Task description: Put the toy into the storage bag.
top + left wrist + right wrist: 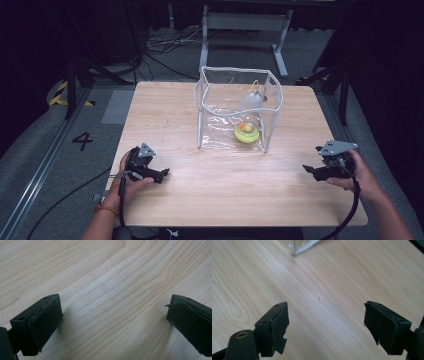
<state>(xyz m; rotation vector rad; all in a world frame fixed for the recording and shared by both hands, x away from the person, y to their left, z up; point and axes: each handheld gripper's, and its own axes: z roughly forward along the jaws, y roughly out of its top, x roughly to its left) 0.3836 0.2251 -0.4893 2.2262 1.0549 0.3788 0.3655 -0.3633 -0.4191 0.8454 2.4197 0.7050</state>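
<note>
Left tool (161, 174) sits low in its hand, jaws spread wide, nothing between them. Right tool (308, 170) well apart from it, jaws equally wide, tips facing inward.

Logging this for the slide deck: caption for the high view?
Two open hand-held grippers, left and right, flank a clear plastic bag on a light wooden table.

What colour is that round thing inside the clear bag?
Yellow-green with an orange spot on top: the round thing, best in the high view.

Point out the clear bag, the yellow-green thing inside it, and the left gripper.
clear bag (239, 74), high view, on its upper rim.
yellow-green thing (247, 133), high view, on its middle.
left gripper (165, 173), high view, at its jaw tips.
</note>
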